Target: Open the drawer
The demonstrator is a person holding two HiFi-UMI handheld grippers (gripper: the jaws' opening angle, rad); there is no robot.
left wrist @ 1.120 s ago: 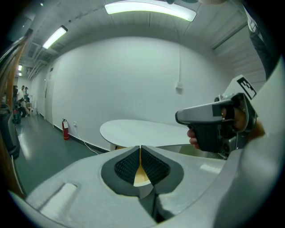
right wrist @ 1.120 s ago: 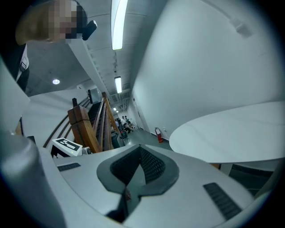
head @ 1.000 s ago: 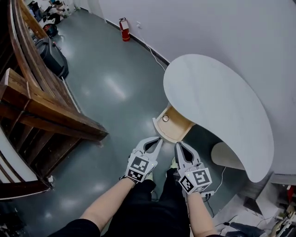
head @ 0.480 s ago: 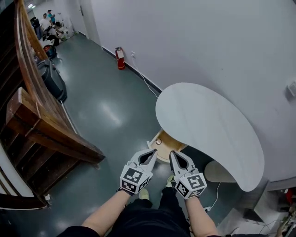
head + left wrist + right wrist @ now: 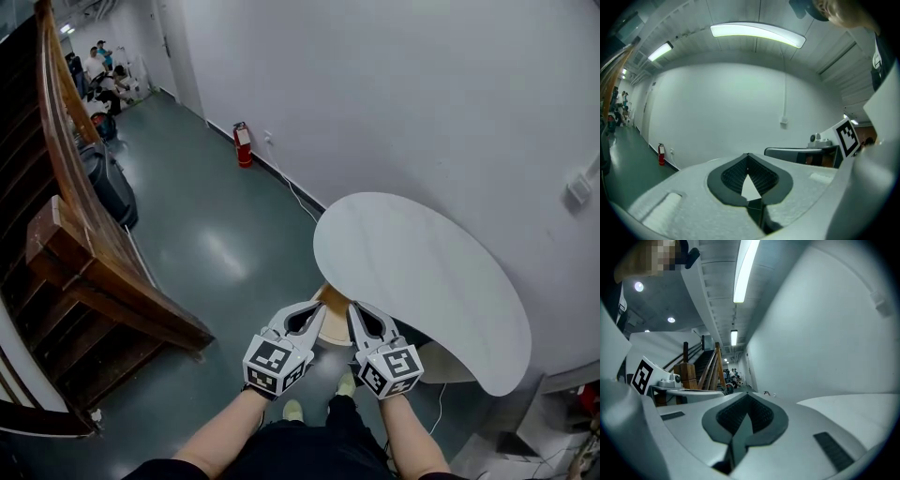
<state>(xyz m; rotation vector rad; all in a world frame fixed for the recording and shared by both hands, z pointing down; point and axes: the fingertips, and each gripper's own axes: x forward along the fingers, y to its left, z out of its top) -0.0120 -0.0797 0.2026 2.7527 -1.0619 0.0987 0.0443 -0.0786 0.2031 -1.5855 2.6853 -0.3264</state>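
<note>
Left gripper [image 5: 748, 158]: jaws fully together, tips meeting, nothing between them. Shell is matte, grainy pale-grey plastic; pads [image 5: 732, 176] are dark, finely ribbed rubber and leave only a small triangular gap behind the closed tips.

Right gripper [image 5: 747, 399]: same build, jaws likewise closed tip to tip and empty.

Head view: both grippers are held side by side in the air, pointing away from the person and clear of any surface.

Drawer [image 5: 334, 328]: pale, smooth wood with a curved outline. It juts out from under the near left rim of the tabletop and shows in the space between and just beyond the two grippers. Neither gripper touches it. Its inside cannot be made out.

Tabletop [image 5: 422, 281]: thin, flat white slab of rounded oval shape with a plain matte surface, set against a white wall [image 5: 394, 103].

Floor [image 5: 216, 234]: grey-green, glossy, with soft reflections. A white cable [image 5: 298, 195] runs along the wall base, near a red extinguisher [image 5: 243, 145].

Far left: staircase [image 5: 89, 253] of dark brown wood with heavy sloping rails.
</note>
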